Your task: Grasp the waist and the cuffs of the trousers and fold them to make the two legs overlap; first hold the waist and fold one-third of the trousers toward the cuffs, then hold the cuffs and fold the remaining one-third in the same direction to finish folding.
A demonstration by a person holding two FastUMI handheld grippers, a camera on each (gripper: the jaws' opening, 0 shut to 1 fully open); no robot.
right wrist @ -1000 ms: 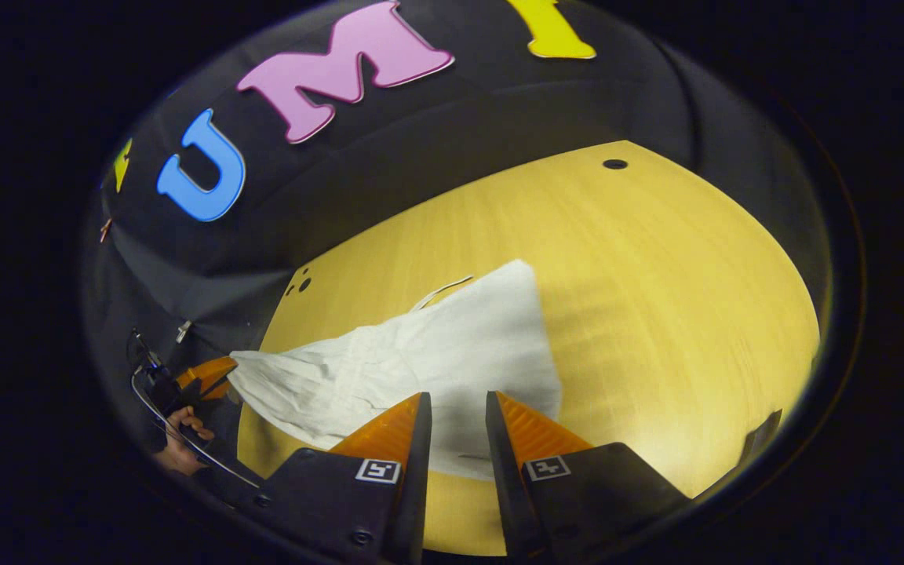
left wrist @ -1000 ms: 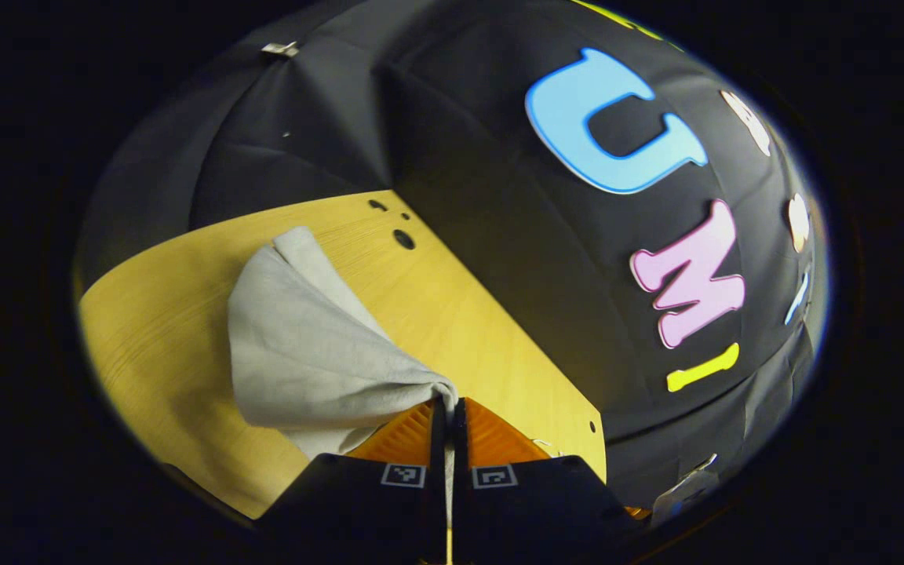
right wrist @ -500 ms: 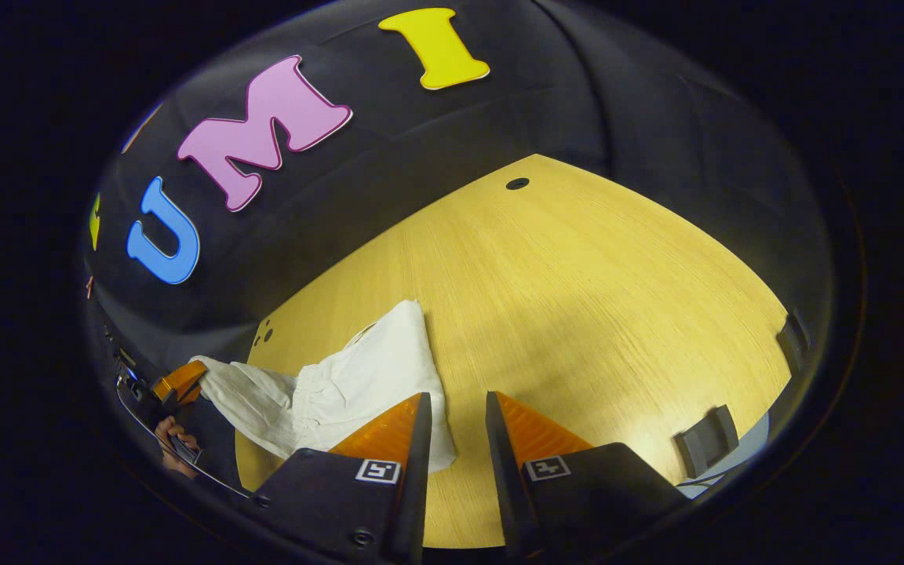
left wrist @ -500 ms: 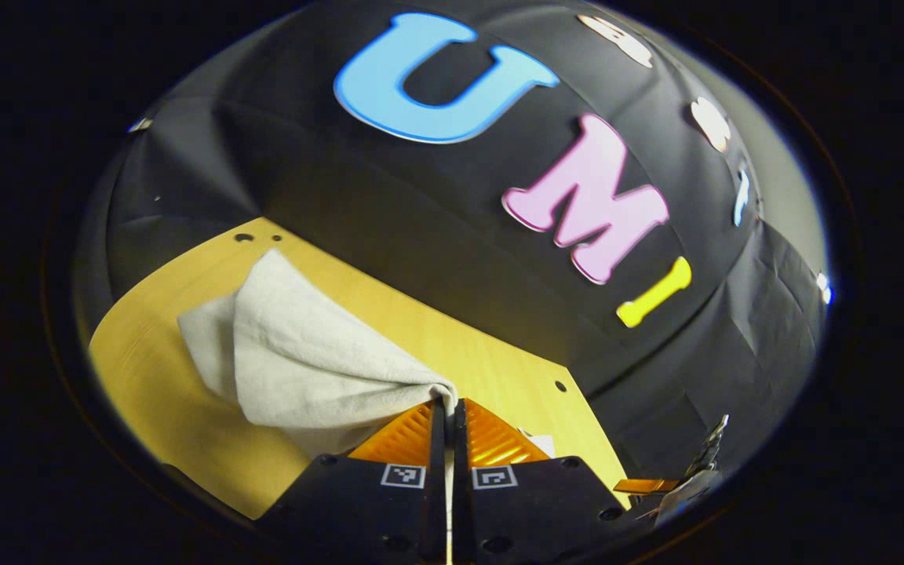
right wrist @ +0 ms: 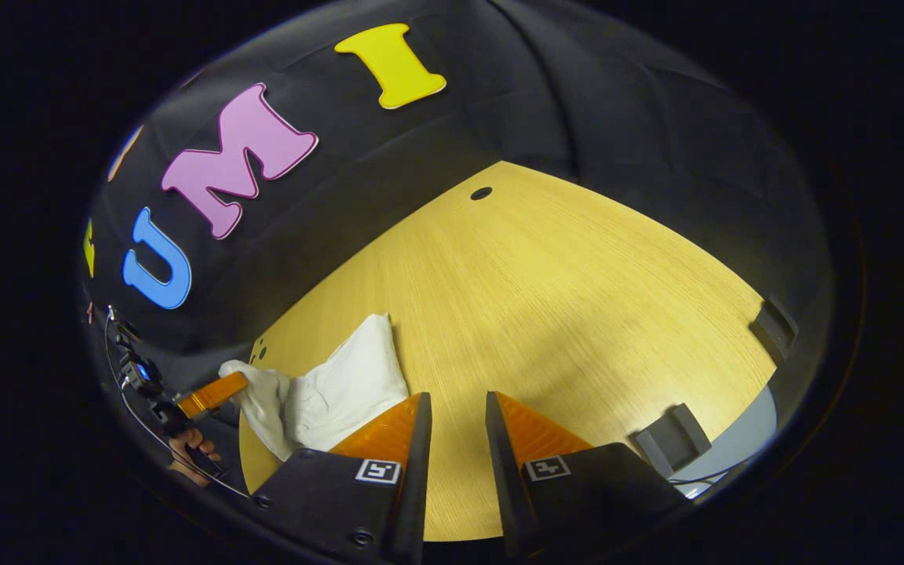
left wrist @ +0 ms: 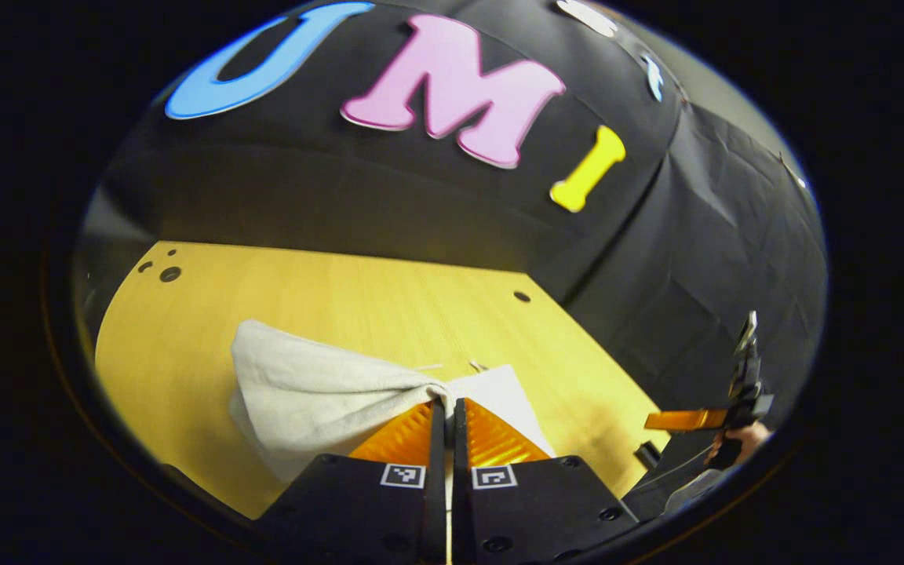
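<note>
The pale trousers (left wrist: 318, 388) lie bunched on the yellow wooden table (left wrist: 326, 290), one edge lifted off it. My left gripper (left wrist: 446, 404) is shut on that lifted edge, and the fabric drapes away to the left of its fingers. In the right gripper view the trousers (right wrist: 338, 384) sit at the lower left, with the left gripper (right wrist: 213, 395) pinching their far end. My right gripper (right wrist: 454, 400) is open over bare table just right of the cloth, with nothing between its fingers. It also appears far off in the left gripper view, as the right gripper (left wrist: 687, 420).
A hand (right wrist: 189, 451) holds the left gripper's handle. Two dark clamps (right wrist: 672, 438) (right wrist: 774, 329) sit on the table's right edge. Small holes (right wrist: 481, 193) mark the tabletop near the black cloth wall. Bare wood stretches to the right of the trousers.
My left gripper has swung round with the trouser edge still pinched, folding the cloth over. My right gripper has drawn off the trousers to bare table, staying open.
</note>
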